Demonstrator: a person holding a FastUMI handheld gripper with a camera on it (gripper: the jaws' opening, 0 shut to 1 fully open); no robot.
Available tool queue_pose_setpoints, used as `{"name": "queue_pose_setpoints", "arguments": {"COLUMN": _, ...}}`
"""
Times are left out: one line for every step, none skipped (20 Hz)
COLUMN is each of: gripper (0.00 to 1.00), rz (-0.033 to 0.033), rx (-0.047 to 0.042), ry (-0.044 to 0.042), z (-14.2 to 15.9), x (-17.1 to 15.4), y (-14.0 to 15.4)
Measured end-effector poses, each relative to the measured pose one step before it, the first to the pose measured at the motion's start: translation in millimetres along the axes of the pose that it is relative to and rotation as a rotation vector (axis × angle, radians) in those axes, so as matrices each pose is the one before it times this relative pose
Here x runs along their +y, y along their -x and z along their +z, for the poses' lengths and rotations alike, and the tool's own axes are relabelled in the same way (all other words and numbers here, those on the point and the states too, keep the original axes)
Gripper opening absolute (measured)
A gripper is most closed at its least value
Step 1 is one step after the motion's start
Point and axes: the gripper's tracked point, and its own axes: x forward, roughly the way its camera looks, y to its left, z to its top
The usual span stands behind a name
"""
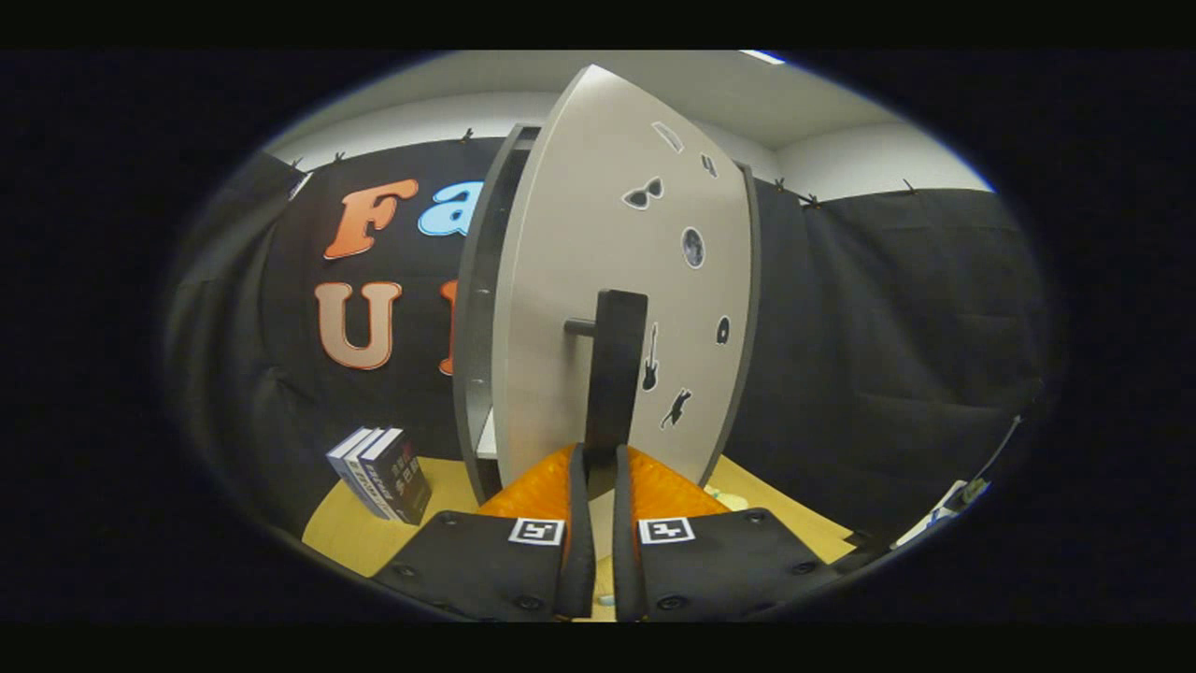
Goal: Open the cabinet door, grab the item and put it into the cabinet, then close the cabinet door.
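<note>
A tall grey cabinet (475, 318) stands on the wooden table (448, 486), its pale door (598, 224) swung partly open so that a dark gap shows along its left edge. The door carries small black stickers and a black vertical bar handle (617, 365). My gripper (598, 460) is right at the door, and its fingers are closed around the lower end of that handle, one on each side. A small stack of upright books (378, 472) leans on the table beyond the fingers, to the left of the cabinet.
Black cloth walls close in the booth behind and on both sides of the cabinet. A thin cable and a white object (944, 509) lie off the table's right edge. Little of the cabinet's inside can be seen.
</note>
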Motion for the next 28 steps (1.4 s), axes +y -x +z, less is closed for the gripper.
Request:
{"name": "queue_pose_setpoints", "arguments": {"gripper": 0.12, "rz": -0.00689, "rx": -0.00261, "ry": -0.00836, "z": -0.65, "x": -6.63, "y": 4.91}}
{"name": "queue_pose_setpoints", "arguments": {"gripper": 0.12, "rz": -0.00815, "rx": 0.00241, "ry": -0.00260, "z": -1.20, "x": -7.71, "y": 4.44}}
{"name": "queue_pose_setpoints", "arguments": {"gripper": 0.12, "rz": -0.01053, "rx": -0.00369, "ry": -0.00299, "z": -0.51, "x": -8.13, "y": 5.30}}
{"name": "queue_pose_setpoints", "arguments": {"gripper": 0.11, "rz": -0.01014, "rx": -0.00107, "ry": -0.00725, "z": -1.53, "x": -10.09, "y": 4.31}}
{"name": "queue_pose_setpoints", "arguments": {"gripper": 0.11, "rz": -0.00939, "rx": -0.00164, "ry": -0.01376, "z": -0.61, "x": -10.93, "y": 6.18}}
{"name": "queue_pose_setpoints", "arguments": {"gripper": 0.11, "rz": -0.00672, "rx": 0.00594, "ry": -0.01332, "z": -2.05, "x": -9.22, "y": 3.70}}
{"name": "queue_pose_setpoints", "arguments": {"gripper": 0.10, "rz": -0.00411, "rx": -0.00163, "ry": -0.01934, "z": -0.92, "x": -9.01, "y": 3.86}}
{"name": "queue_pose_setpoints", "arguments": {"gripper": 0.10, "rz": 0.01516, "rx": -0.00560, "ry": -0.01847, "z": 0.56, "x": -4.63, "y": 0.98}}
{"name": "queue_pose_setpoints", "arguments": {"gripper": 0.10, "rz": -0.00449, "rx": 0.00677, "ry": -0.00772, "z": -3.08, "x": -9.20, "y": 3.69}}
{"name": "queue_pose_setpoints", "arguments": {"gripper": 0.10, "rz": 0.00345, "rx": -0.00118, "ry": -0.00124, "z": -0.34, "x": -7.08, "y": 1.07}}
{"name": "queue_pose_setpoints", "arguments": {"gripper": 0.10, "rz": 0.00258, "rx": -0.00487, "ry": 0.00969, "z": 0.41, "x": -4.86, "y": 1.38}}
{"name": "queue_pose_setpoints", "arguments": {"gripper": 0.09, "rz": 0.00349, "rx": -0.00395, "ry": 0.00469, "z": 0.01, "x": -3.30, "y": 1.15}}
{"name": "queue_pose_setpoints", "arguments": {"gripper": 0.09, "rz": 0.00427, "rx": -0.00158, "ry": -0.00387, "z": -0.33, "x": -4.10, "y": 1.26}}
{"name": "queue_pose_setpoints", "arguments": {"gripper": 0.09, "rz": 0.00313, "rx": 0.00291, "ry": -0.00736, "z": -0.49, "x": -5.57, "y": 1.43}}
{"name": "queue_pose_setpoints", "arguments": {"gripper": 0.09, "rz": 0.00038, "rx": 0.00225, "ry": -0.00805, "z": -0.28, "x": -4.97, "y": 0.15}}
{"name": "queue_pose_setpoints", "arguments": {"gripper": 0.09, "rz": -0.00354, "rx": 0.00138, "ry": -0.00520, "z": 0.19, "x": -6.32, "y": 1.55}}
{"name": "queue_pose_setpoints", "arguments": {"gripper": 0.09, "rz": -0.00559, "rx": -0.00041, "ry": -0.00200, "z": -0.53, "x": -5.84, "y": 0.69}}
{"name": "queue_pose_setpoints", "arguments": {"gripper": 0.09, "rz": -0.01024, "rx": -0.00121, "ry": -0.00398, "z": -0.10, "x": -7.09, "y": 0.51}}
{"name": "queue_pose_setpoints", "arguments": {"gripper": 0.09, "rz": -0.01494, "rx": -0.00116, "ry": -0.00486, "z": -0.61, "x": -8.51, "y": 0.71}}
{"name": "queue_pose_setpoints", "arguments": {"gripper": 0.09, "rz": -0.01881, "rx": 0.00093, "ry": -0.00553, "z": -0.95, "x": -10.06, "y": -0.44}}
{"name": "queue_pose_setpoints", "arguments": {"gripper": 0.09, "rz": -0.01825, "rx": 0.00415, "ry": -0.00260, "z": -3.12, "x": -9.35, "y": 0.06}}
{"name": "queue_pose_setpoints", "arguments": {"gripper": 0.09, "rz": -0.01651, "rx": 0.00480, "ry": -0.00357, "z": -3.09, "x": -8.64, "y": 0.10}}
{"name": "queue_pose_setpoints", "arguments": {"gripper": 0.09, "rz": -0.01560, "rx": 0.00021, "ry": -0.01248, "z": -2.69, "x": -9.16, "y": 1.89}}
{"name": "queue_pose_setpoints", "arguments": {"gripper": 0.09, "rz": -0.01622, "rx": -0.00024, "ry": -0.01389, "z": -1.73, "x": -10.50, "y": 0.96}}
{"name": "queue_pose_setpoints", "arguments": {"gripper": 0.09, "rz": -0.02620, "rx": 0.00660, "ry": -0.00671, "z": -3.47, "x": -13.14, "y": 2.65}}
{"name": "queue_pose_setpoints", "arguments": {"gripper": 0.09, "rz": -0.02118, "rx": 0.00414, "ry": -0.00833, "z": -3.16, "x": -13.66, "y": 2.08}}
{"name": "queue_pose_setpoints", "arguments": {"gripper": 0.09, "rz": -0.01180, "rx": 0.00437, "ry": -0.01258, "z": -2.34, "x": -11.54, "y": 4.00}}
{"name": "queue_pose_setpoints", "arguments": {"gripper": 0.09, "rz": -0.00718, "rx": 0.00096, "ry": -0.01635, "z": -1.55, "x": -5.02, "y": 2.21}}
